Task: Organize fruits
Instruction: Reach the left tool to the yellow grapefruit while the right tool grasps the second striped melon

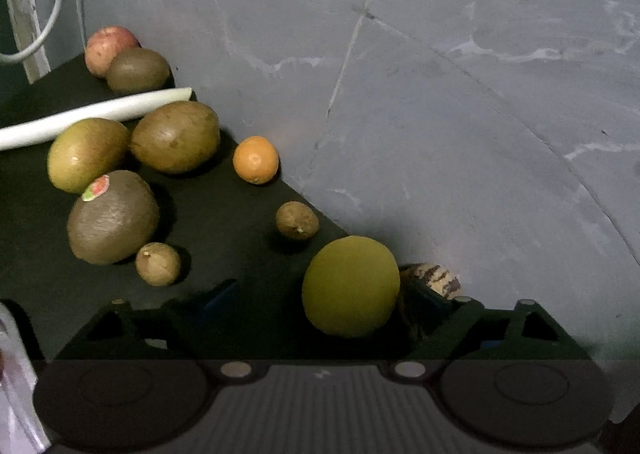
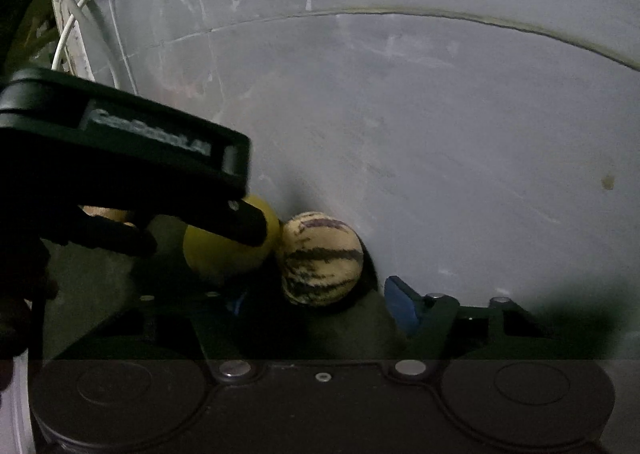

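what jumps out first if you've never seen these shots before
The round yellow-green fruit sits between the left gripper's open fingers, near the edge of the dark mat. Pressed against it is a cream ball-shaped fruit with purple stripes, between the right gripper's open fingers. Farther left, a small bright orange citrus stands out among brown kiwis and a long white stalk.

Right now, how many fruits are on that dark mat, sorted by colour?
Brown or olive: 6, e.g. the stickered kiwi
Yellow-green ball fruit: 1
Orange: 1
Pinkish-red apple: 1
Striped cream melon: 1
Total: 10
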Tool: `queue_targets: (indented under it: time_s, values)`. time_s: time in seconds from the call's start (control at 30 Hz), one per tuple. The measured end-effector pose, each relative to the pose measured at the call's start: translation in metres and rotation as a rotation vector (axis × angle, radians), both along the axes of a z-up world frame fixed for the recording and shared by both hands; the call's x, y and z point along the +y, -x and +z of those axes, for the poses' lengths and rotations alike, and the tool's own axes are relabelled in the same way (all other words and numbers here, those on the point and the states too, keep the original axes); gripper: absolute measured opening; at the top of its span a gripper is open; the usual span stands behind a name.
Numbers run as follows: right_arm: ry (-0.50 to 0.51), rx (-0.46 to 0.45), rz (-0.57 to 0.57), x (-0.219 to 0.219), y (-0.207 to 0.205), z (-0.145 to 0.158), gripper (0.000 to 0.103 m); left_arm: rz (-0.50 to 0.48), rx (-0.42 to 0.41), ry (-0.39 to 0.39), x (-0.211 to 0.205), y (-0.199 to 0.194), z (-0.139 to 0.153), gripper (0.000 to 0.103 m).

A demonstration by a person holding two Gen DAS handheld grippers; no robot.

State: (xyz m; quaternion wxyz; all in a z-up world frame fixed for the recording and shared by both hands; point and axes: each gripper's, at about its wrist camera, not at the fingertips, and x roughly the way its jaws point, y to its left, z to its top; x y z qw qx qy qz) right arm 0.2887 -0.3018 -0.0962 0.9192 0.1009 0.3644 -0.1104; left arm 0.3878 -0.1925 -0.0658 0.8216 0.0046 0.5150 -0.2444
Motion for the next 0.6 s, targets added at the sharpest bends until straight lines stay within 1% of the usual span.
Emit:
queue_targets:
  time_s: [0.03,0.07,0.1,0.17,0.2,0.27,0.37,0.43,0.47,0.57,0.6]
  values:
    - [0.003,-0.003,-0.001,0.001,-0.002,-0.001,0.065,-0.001,0.008,0.006,-0.001,-0.002,-0.002,0.084]
    - [0.006,-0.006,-0.003,0.001,-0.004,-0.002,0.063,-0.001,0.016,0.01,-0.001,-0.004,-0.003,0.082]
    - [0.011,-0.008,-0.007,0.003,-0.006,-0.002,0.059,-0.001,0.025,0.013,-0.002,-0.005,-0.005,0.081]
    - [0.022,-0.013,-0.011,0.007,-0.009,-0.003,0.054,0.004,0.032,0.018,-0.003,-0.007,-0.008,0.081]
    - [0.028,-0.016,-0.011,0.008,-0.011,-0.004,0.05,0.004,0.03,0.018,-0.004,-0.008,-0.008,0.081]
    - [0.031,-0.017,-0.011,0.011,-0.016,-0.004,0.049,0.004,0.027,0.019,-0.004,-0.011,-0.009,0.08]
    - [0.038,-0.02,-0.011,0.014,-0.022,-0.006,0.049,0.009,0.04,0.037,-0.005,-0.017,-0.01,0.074]
    - [0.039,-0.024,-0.006,0.015,-0.022,-0.006,0.049,0.001,0.045,0.05,-0.006,-0.019,-0.011,0.063]
    - [0.04,-0.025,-0.005,0.016,-0.022,-0.007,0.049,-0.005,0.047,0.06,-0.006,-0.019,-0.011,0.06]
    - [0.035,-0.027,0.001,0.016,-0.022,-0.007,0.049,-0.015,0.042,0.064,-0.005,-0.017,-0.01,0.059]
    - [0.034,-0.03,0.004,0.012,-0.008,-0.007,0.048,-0.011,0.044,0.071,-0.004,-0.017,-0.011,0.059]
